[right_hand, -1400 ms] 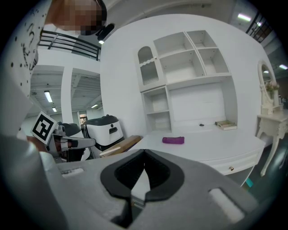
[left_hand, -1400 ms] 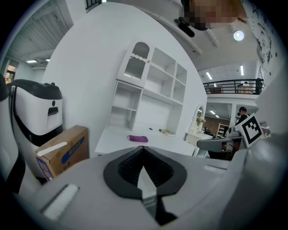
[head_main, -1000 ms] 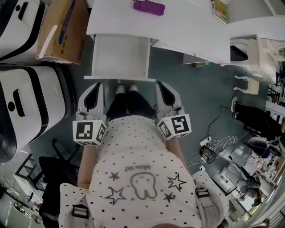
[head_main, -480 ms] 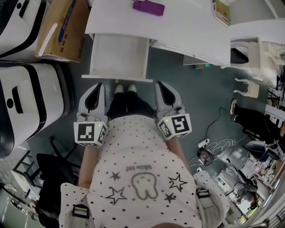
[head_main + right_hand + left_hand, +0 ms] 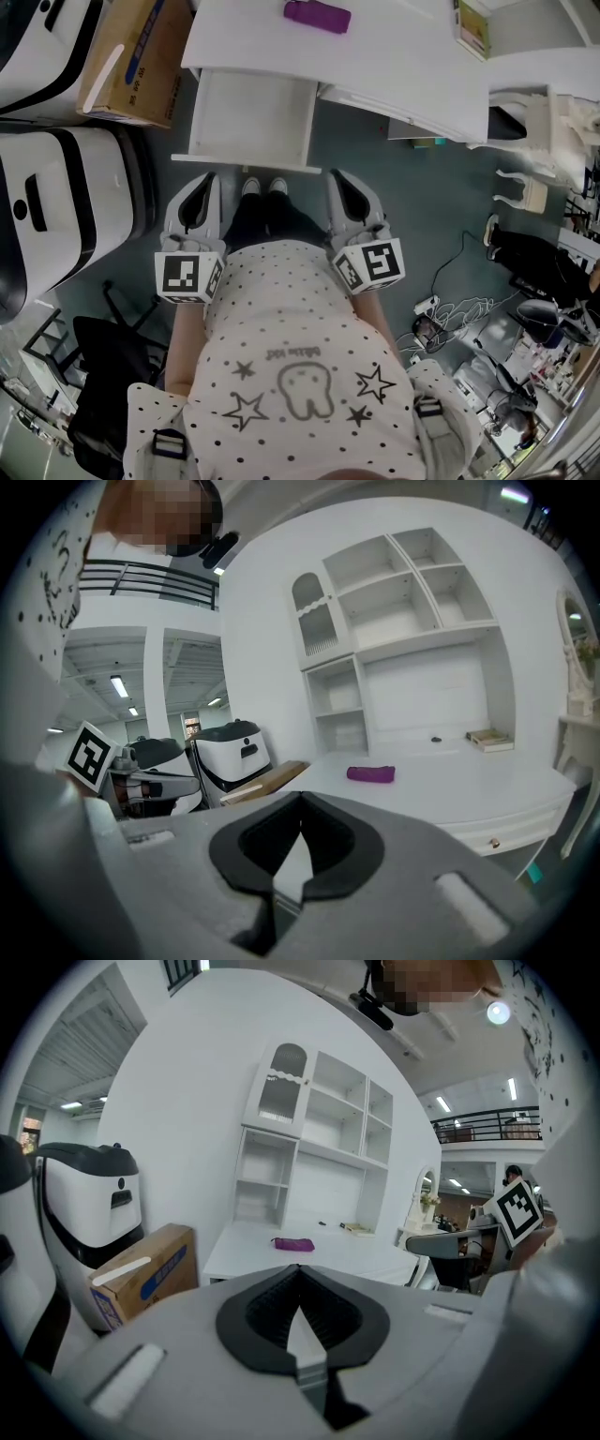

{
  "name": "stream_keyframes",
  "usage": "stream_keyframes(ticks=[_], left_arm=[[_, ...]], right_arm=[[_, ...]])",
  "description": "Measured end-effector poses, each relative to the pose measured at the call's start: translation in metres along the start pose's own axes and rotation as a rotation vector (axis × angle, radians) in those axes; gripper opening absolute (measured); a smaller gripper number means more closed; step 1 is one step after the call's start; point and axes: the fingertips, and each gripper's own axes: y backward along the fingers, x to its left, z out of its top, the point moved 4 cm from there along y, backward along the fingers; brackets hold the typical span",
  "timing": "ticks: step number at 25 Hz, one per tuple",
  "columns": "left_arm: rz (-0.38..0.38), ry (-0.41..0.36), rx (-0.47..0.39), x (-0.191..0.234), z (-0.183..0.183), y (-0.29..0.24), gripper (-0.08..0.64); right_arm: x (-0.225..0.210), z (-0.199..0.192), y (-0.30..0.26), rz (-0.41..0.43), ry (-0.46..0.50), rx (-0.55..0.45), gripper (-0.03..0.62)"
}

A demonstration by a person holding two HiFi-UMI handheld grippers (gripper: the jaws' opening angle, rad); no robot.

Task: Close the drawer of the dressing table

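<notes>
Nothing has shifted in the last second: the left hand-held gripper (image 5: 202, 183) hangs with jaws pressed together and empty, the open drawer (image 5: 251, 112) of the dressing table (image 5: 394, 56) lies ahead of and between both tips, untouched, and the right hand-held gripper (image 5: 337, 178) is likewise closed on nothing. Closing seems not yet begun; next a tip must reach the drawer's front edge and push it squarely in.
</notes>
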Motion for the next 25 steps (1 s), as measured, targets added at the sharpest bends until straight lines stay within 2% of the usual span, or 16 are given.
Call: stream_keyframes(ticks=[5, 18, 25], left_arm=[[-0.011, -0.012, 0.076, 0.009, -0.021, -0.007, -0.002], [-0.088, 0.044, 0.278, 0.008, -0.114, -0.044, 0.028], [-0.137, 0.039, 0.400, 0.002, -0.167, -0.060, 0.054]], right_arm=[[0.001, -0.006, -0.002, 0.013, -0.004, 0.026, -0.006], [0.004, -0.034, -0.007, 0.020, -0.056, 0.099, -0.006], [0.005, -0.049, -0.009, 0.027, -0.061, 0.136, -0.006]])
